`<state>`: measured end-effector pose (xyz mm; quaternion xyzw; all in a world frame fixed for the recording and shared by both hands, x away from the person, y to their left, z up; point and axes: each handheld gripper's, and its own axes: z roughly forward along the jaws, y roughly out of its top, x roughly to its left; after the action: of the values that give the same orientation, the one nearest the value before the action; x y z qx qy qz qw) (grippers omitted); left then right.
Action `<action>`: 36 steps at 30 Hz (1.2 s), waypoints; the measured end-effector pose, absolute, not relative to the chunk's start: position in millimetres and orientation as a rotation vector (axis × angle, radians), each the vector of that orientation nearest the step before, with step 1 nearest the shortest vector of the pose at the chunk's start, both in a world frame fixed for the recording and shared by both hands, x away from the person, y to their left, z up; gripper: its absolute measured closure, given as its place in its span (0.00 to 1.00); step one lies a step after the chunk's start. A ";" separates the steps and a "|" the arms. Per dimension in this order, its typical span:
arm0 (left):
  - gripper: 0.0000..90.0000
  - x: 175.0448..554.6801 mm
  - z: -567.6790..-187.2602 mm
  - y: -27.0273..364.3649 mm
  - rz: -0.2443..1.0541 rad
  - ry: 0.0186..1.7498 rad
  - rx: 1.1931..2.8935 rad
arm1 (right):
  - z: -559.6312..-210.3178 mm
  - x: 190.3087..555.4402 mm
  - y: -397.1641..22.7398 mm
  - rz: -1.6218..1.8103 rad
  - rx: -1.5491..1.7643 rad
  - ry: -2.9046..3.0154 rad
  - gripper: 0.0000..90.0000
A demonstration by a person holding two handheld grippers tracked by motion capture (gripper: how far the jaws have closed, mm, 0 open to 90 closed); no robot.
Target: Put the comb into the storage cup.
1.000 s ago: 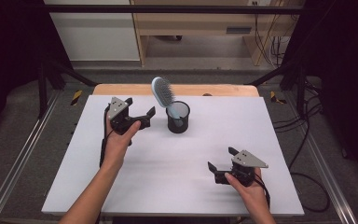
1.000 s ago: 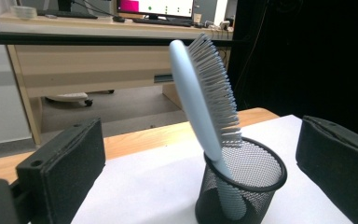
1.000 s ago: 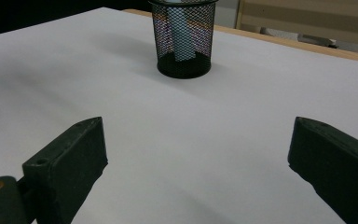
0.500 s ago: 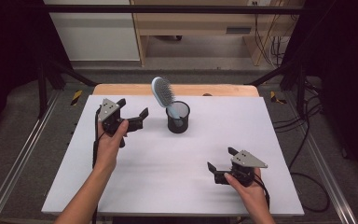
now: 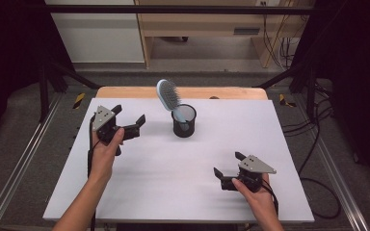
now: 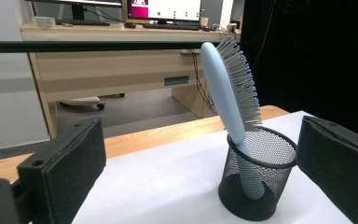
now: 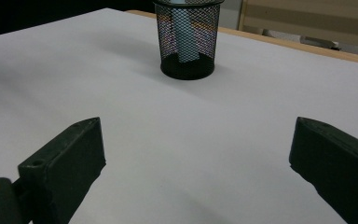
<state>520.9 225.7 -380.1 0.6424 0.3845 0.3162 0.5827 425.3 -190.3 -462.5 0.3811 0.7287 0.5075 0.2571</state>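
A black mesh cup (image 5: 184, 121) (image 6: 256, 179) (image 7: 187, 39) stands near the back middle of the white table (image 5: 173, 183). A light blue hairbrush (image 5: 168, 97) (image 6: 228, 88) stands in it handle down, leaning left, with its bristles facing right. My left gripper (image 5: 129, 114) (image 6: 200, 182) is held above the table to the left of the cup, open, pointing at it with nothing between the jaws. My right gripper (image 5: 228, 165) (image 7: 198, 163) rests at the front right, open and empty, facing the cup from some distance.
A wooden strip (image 5: 125, 91) edges the table's back. Beyond it stand a wooden desk (image 6: 116, 70) with monitors and black frame bars (image 5: 173, 8). Cables (image 5: 318, 144) trail on the floor at the right.
My left gripper has drawn back to the left, away from the cup. The right gripper, the cup and the brush have stayed where they were.
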 end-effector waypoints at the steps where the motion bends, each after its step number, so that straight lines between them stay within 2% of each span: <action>1: 0.02 520.3 -380.1 226.6 0.740 0.896 1.501 | -462.5 425.4 -190.5 1.376 1.035 1.976 0.04; 19: 0.02 504.2 -377.4 254.1 0.748 0.914 1.473 | -462.0 425.2 -193.3 1.371 1.050 1.962 0.04; 36: 0.02 485.0 -398.8 275.7 0.734 0.961 1.432 | -461.7 425.3 -196.3 1.367 1.059 1.961 0.04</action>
<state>485.0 275.7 -398.8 0.6157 0.4130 0.3156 0.5922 425.3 -196.3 -461.7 0.3911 0.7241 0.5048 0.2604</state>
